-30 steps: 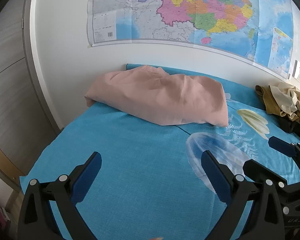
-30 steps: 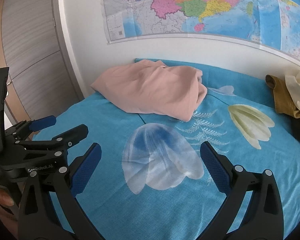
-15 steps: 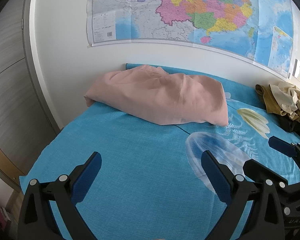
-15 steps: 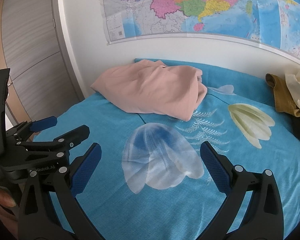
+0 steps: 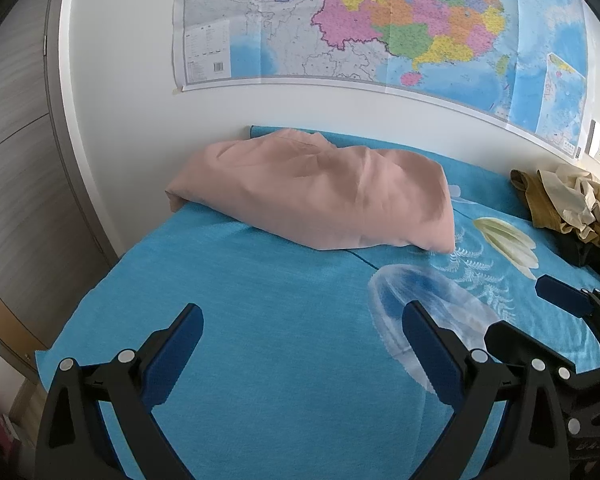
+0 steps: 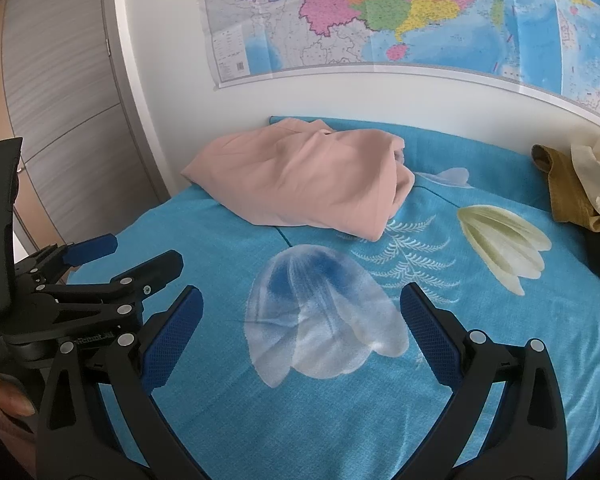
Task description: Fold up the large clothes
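Observation:
A folded pink garment (image 5: 320, 196) (image 6: 304, 184) lies at the far left corner of the bed, against the wall. My left gripper (image 5: 302, 320) is open over the bare blue bedspread (image 5: 260, 320), well short of the garment, nothing between its fingers. My right gripper (image 6: 300, 308) is open too, hovering above the pale flower print (image 6: 324, 312) on the bedspread (image 6: 500, 360). The left gripper also shows at the left edge of the right wrist view, and the right one at the right edge of the left wrist view.
A heap of mustard, cream and black clothes (image 5: 568, 204) (image 6: 580, 184) sits at the far right of the bed. A large wall map (image 5: 380, 28) hangs above. Grey wardrobe doors (image 5: 16, 160) stand left of the bed.
Almost nothing has changed; both grippers stay open and drift only slightly over the bedspread.

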Tool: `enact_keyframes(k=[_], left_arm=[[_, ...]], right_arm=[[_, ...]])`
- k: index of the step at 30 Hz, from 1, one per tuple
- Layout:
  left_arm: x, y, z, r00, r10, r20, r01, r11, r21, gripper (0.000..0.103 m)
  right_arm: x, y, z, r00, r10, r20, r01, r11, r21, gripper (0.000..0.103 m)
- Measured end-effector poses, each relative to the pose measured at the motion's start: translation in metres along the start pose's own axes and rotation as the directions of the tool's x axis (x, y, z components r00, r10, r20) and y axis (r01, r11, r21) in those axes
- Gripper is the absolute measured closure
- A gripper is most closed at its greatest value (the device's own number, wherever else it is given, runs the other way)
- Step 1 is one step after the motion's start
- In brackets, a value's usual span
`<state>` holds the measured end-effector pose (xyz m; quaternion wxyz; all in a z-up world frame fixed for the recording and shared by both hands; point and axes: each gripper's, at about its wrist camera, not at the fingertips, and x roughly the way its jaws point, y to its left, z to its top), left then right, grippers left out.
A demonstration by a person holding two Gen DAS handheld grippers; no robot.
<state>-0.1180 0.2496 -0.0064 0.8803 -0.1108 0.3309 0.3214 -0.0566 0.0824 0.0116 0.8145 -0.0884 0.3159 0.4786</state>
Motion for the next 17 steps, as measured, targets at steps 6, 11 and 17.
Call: enact_keyframes(k=[6, 11, 17], left_arm=[[-0.001, -0.002, 0.000, 1.000, 0.001, 0.028, -0.001, 1.000, 0.012, 0.006], [0.005, -0.003, 0.000, 1.000, -0.023, -0.009, 0.023, 1.000, -0.012, 0.006], [0.007, -0.010, -0.001, 0.999, -0.047, -0.014, 0.047, 0.999, -0.027, 0.006]], right_arm=[[0.001, -0.002, 0.001, 1.000, 0.000, -0.001, 0.000, 1.000, 0.008, 0.006], [-0.001, -0.004, 0.001, 1.000, -0.003, -0.002, 0.003, 1.000, 0.014, 0.006], [-0.007, -0.015, -0.002, 1.000, -0.024, 0.006, 0.024, 0.999, 0.042, 0.006]])
